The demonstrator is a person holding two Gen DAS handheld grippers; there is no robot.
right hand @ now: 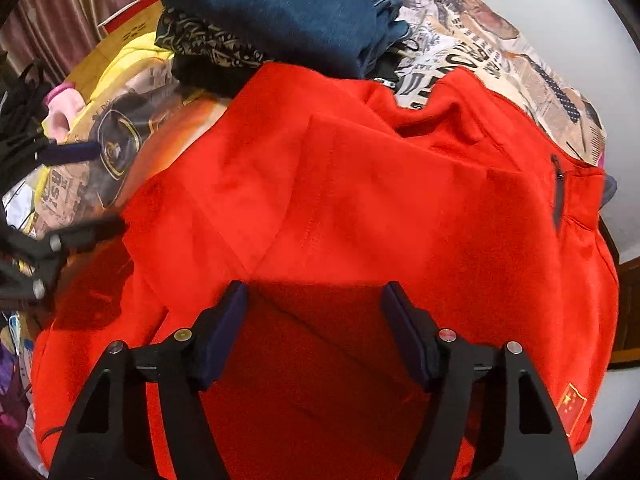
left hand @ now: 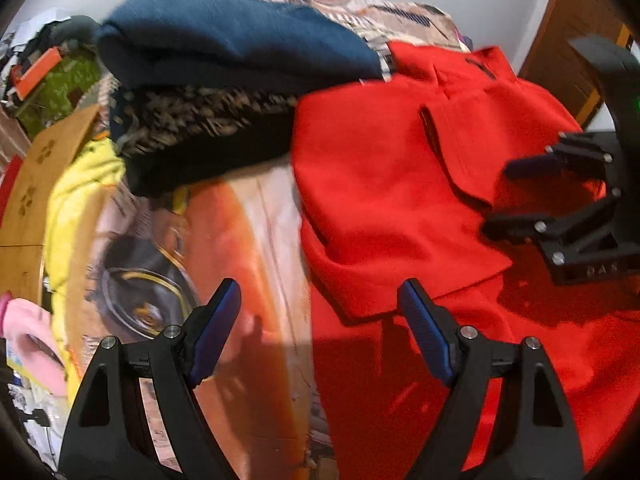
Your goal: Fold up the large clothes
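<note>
Bedspread (left hand: pixel 256 216) w/ printed newspaper-and-car pattern carries everything; surface looks like a bed. Red fleece jacket (right hand: pixel 360 200) lies spread over its right-hand part, partly folded: one panel or sleeve is laid back over the body, w/ a free lower edge showing in the left wrist view. Fabric reads as thick, soft, limp, light-to-moderate in weight; probably not slippery, will sag and drape if lifted by one point. Best hold, by judgement: a doubled edge or hem corner, one per side, so the fold stays square; avoid the zip pocket (right hand: pixel 557 184). Folded pile (blue garment (left hand: pixel 240 40) over dark patterned ones) sits behind, touching the jacket. Left gripper (left hand: pixel 320 320): jaws open, empty, over the jacket's left edge. Right gripper (right hand: pixel 314 320): jaws apart, nothing pinched, above red cloth. Flag patch (right hand: pixel 572 404) at lower right.
</note>
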